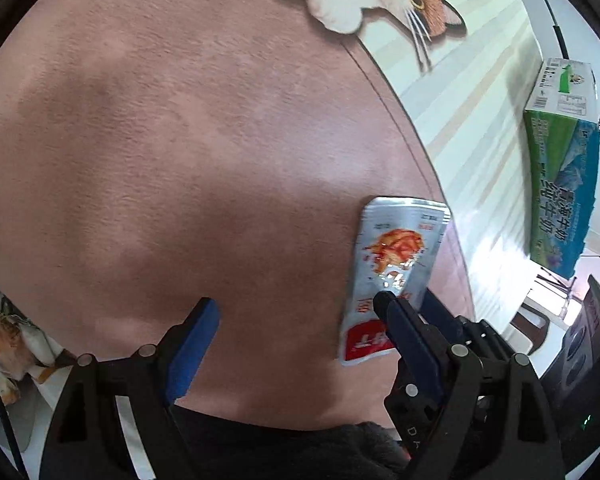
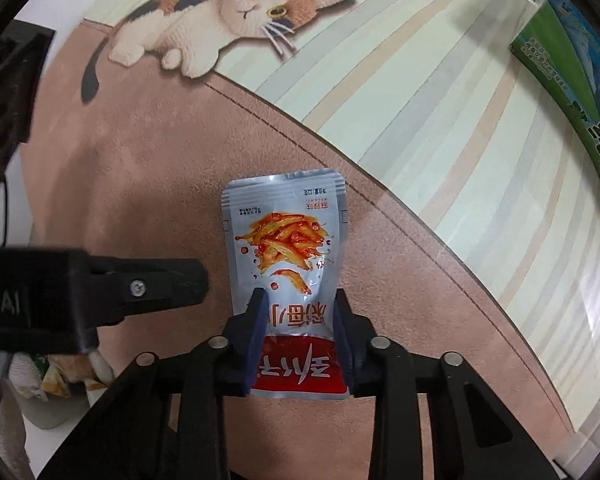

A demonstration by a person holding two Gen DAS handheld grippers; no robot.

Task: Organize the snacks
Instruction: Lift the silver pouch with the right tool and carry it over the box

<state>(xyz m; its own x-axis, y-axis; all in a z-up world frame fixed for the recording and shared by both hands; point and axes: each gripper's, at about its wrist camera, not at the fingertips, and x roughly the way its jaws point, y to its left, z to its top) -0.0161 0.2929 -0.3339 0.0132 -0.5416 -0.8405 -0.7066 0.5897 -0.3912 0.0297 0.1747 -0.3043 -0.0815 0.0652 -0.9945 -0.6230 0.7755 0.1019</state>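
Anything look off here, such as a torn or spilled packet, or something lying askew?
Nothing stands out. The silver snack packet looks sealed and intact, only pinched in at its lower half where the right gripper is shut on it, over the pink mat. No spill shows. The left gripper stands open and empty beside it.

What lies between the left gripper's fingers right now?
Only bare pink mat, seen in the left wrist view; the left gripper stands open beside the snack packet.
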